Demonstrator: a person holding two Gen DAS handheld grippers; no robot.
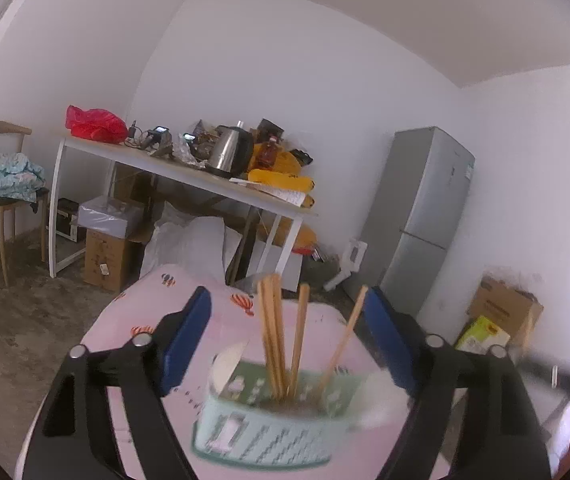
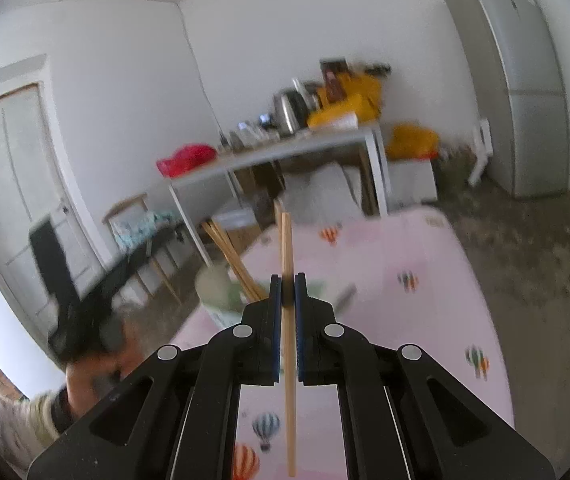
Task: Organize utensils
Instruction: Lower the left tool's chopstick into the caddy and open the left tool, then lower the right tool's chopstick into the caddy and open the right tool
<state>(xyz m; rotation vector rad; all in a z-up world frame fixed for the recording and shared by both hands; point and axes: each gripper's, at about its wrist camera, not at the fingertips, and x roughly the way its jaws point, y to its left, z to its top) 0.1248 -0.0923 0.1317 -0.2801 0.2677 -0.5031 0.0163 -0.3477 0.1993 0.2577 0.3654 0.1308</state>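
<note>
From the left wrist camera, the left gripper (image 1: pixel 287 334) stands with its blue pads spread wide on either side of a pale green utensil holder (image 1: pixel 269 416), touching nothing; several wooden chopsticks (image 1: pixel 275 336) stand upright inside the holder, which sits on a desk with a pink balloon-print cloth (image 1: pixel 145 320). From the right wrist camera, the right gripper (image 2: pixel 288 280) is clamped on a single chopstick (image 2: pixel 288 320), held upright above the cloth, the holder just beyond to the left.
</note>
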